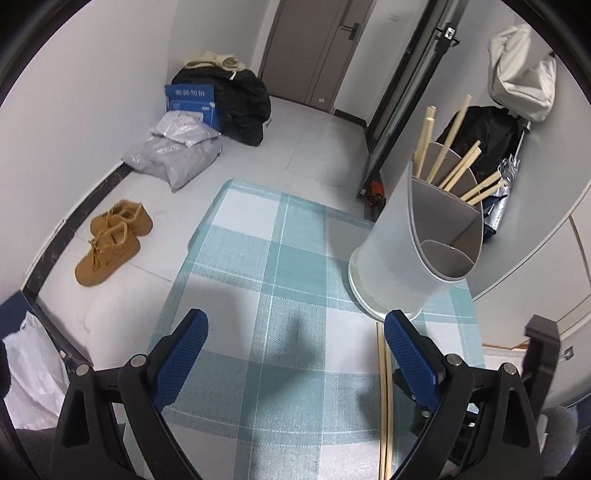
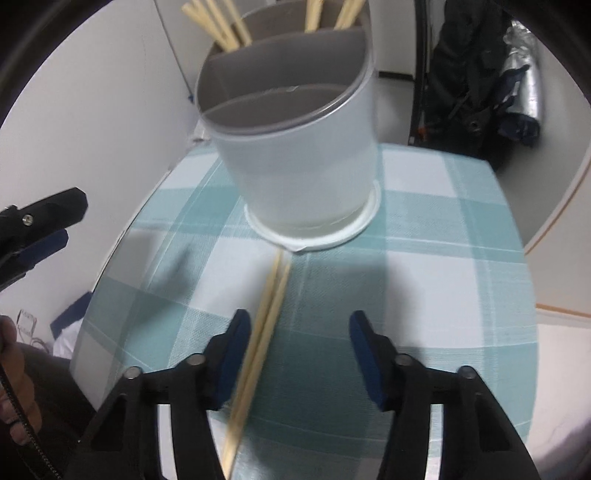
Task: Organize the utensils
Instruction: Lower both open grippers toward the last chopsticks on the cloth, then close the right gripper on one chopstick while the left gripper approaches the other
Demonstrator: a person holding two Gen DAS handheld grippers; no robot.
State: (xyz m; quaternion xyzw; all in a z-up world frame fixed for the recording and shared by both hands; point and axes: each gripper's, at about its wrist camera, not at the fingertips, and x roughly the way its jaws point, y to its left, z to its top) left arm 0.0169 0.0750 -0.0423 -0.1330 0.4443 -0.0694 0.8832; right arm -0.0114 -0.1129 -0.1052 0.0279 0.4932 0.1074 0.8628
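Observation:
A white utensil holder (image 1: 406, 236) (image 2: 303, 158) with grey dividers stands on the checked tablecloth (image 1: 277, 258) (image 2: 443, 258). Several wooden chopsticks (image 1: 454, 162) (image 2: 221, 26) lean in its rear compartment. A loose pair of chopsticks (image 2: 266, 317) (image 1: 384, 387) lies on the cloth, running from the holder's base towards me. My right gripper (image 2: 299, 321) is open around that pair, which lies close to the left finger and far from the right one. My left gripper (image 1: 295, 321) is open over bare cloth with nothing between its fingers; the loose pair lies just outside its right finger.
The table edge falls away on the left to a tiled floor with tan shoes (image 1: 110, 240), grey plastic bags (image 1: 173, 155), a blue box (image 1: 190, 103) and dark clothes (image 1: 243, 107). A white curved wall (image 1: 535, 240) stands close behind the holder. A hand (image 2: 14, 387) shows at lower left.

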